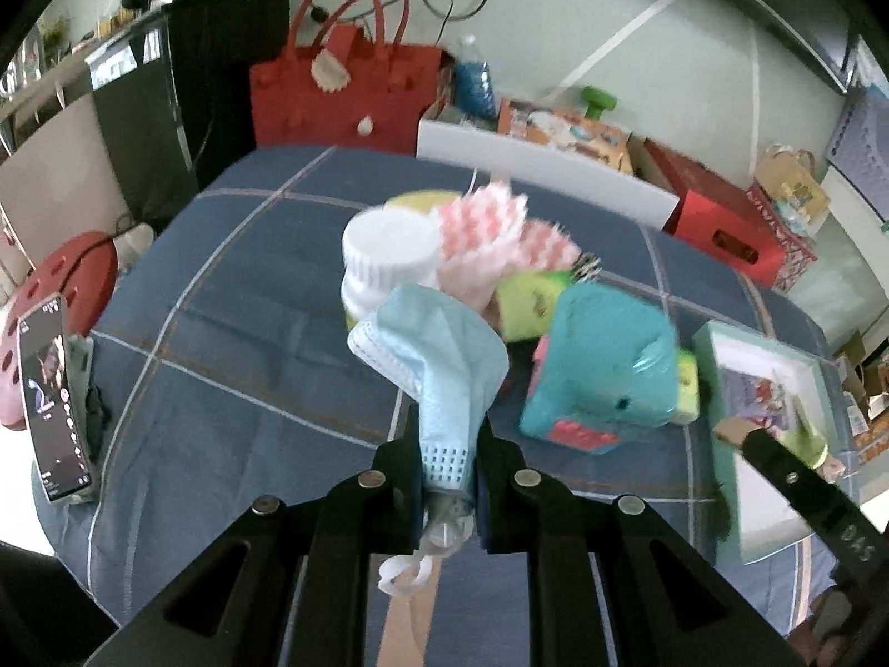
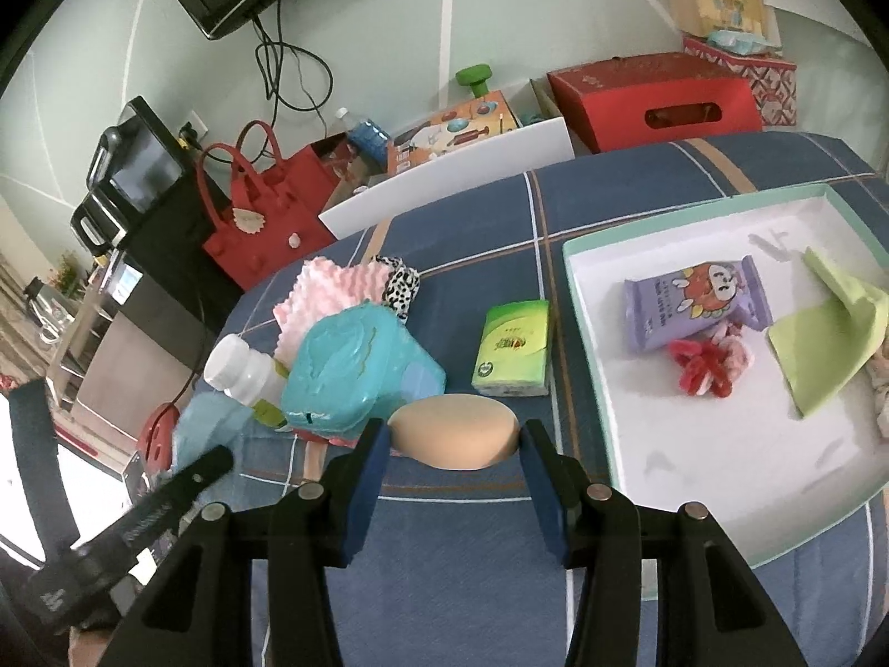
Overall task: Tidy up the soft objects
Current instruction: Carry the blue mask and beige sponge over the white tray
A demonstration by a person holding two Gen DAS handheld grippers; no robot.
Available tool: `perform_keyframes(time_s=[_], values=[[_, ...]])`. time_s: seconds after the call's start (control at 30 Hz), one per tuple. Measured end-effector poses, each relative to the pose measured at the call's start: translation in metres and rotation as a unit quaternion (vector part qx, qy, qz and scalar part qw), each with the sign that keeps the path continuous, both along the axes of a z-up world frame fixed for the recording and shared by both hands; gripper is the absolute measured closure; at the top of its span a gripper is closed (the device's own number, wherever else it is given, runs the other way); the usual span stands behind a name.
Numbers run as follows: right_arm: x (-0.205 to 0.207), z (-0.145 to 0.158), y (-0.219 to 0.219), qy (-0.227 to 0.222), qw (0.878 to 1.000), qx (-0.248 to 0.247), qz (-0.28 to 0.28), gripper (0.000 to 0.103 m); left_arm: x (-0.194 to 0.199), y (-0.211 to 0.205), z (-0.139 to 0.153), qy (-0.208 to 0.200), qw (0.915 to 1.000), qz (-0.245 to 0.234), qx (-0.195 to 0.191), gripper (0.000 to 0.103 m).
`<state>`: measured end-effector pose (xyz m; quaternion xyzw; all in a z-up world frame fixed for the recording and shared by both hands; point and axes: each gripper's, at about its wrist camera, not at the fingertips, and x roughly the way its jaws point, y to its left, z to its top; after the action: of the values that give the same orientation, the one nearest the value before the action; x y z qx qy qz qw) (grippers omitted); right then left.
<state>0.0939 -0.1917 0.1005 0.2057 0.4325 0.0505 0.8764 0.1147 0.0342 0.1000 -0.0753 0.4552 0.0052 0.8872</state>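
A crumpled light blue face mask (image 1: 439,350) hangs above the blue checked bedcover (image 1: 250,300), and my left gripper (image 1: 447,444) is shut on its lower end. My right gripper (image 2: 455,439) is shut on a beige egg-shaped sponge (image 2: 453,436), squeezed between its blue pads (image 2: 369,461). To its right lies a white tray with a mint rim (image 2: 594,389), which holds a purple snack packet (image 2: 694,300), a red-and-white scrunchie (image 2: 703,367) and a green cloth (image 2: 822,344). In the right wrist view the left gripper (image 2: 166,489) shows at lower left with the mask (image 2: 205,417).
On the bedcover sit a teal wipes pack (image 2: 355,372), a white-capped bottle (image 2: 241,372), pink foam sheets (image 2: 328,294), a leopard-print band (image 2: 403,286) and a green tissue pack (image 2: 514,347). A phone (image 1: 53,400) lies at the left edge. Red bag (image 1: 339,94) and boxes stand behind.
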Motion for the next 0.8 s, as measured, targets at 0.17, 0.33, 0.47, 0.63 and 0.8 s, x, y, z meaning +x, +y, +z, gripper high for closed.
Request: perform_keyframes(time_s=[0.17, 0.33, 0.47, 0.63, 0.8], values=[[-0.001, 0.014, -0.019, -0.024, 0.999, -0.014, -0.017, 0.051, -0.004, -0.021, 0.030, -0.042, 0.9988, -0.024, -0.010, 0.089], [-0.001, 0.017, -0.048, -0.028, 0.998, -0.025, -0.046, 0.051, -0.003, -0.060, 0.050, -0.070, 0.9948, -0.074, -0.008, 0.089], [-0.002, 0.015, -0.081, -0.022, 0.996, -0.026, -0.083, 0.051, 0.002, -0.099, 0.051, -0.071, 0.9897, -0.124, -0.003, 0.089], [-0.006, 0.007, -0.127, -0.006, 0.991, -0.021, -0.129, 0.051, 0.007, -0.149, 0.045, -0.063, 0.9810, -0.184, 0.004, 0.089], [-0.010, -0.005, -0.164, 0.014, 0.985, -0.031, -0.170, 0.051, 0.008, -0.197, 0.029, -0.048, 0.9693, -0.241, 0.006, 0.089]])
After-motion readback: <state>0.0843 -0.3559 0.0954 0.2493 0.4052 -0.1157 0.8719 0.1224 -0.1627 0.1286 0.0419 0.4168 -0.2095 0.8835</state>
